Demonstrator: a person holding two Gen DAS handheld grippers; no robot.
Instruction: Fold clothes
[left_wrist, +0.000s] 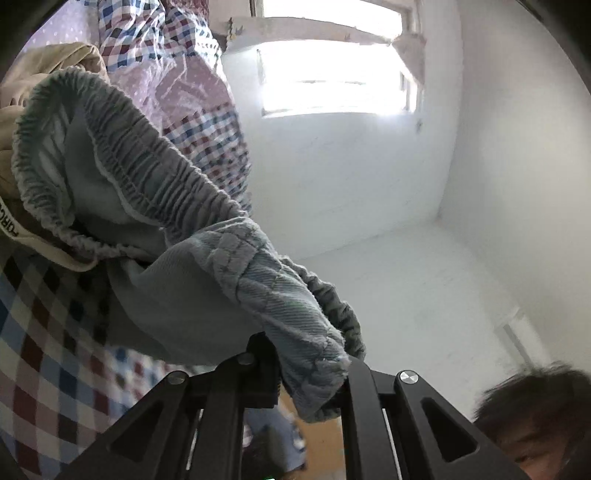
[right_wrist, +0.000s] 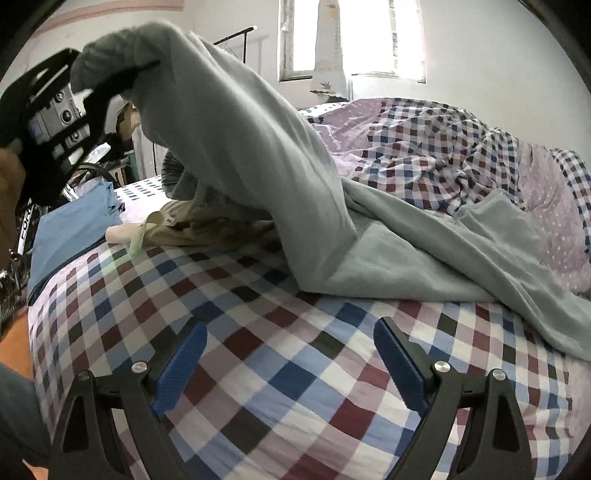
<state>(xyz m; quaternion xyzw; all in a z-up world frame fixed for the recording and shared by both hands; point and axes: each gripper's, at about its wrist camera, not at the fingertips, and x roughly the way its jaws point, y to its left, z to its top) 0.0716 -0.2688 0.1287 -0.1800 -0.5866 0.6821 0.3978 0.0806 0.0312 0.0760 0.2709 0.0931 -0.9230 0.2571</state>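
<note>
Hiding its clamped jaws, grey trousers hang from left gripper.

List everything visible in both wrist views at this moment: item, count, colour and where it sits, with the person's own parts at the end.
grey-green trousers: 1, pale grey-green, elastic waistband lifted at the left, legs trailing on the bed
checked bedsheet: 1, blue, maroon, white and black checks, covering the bed
quilt: 1, lilac dotted with checked panels, bunched at the far right
blue folded garment: 1, blue, left edge of the bed
beige garment: 1, beige, under the lifted trousers
window: 1, bright, far wall
left gripper: 1, black, shut on the waistband
right gripper: 1, black with blue pads, open above the sheet
</note>
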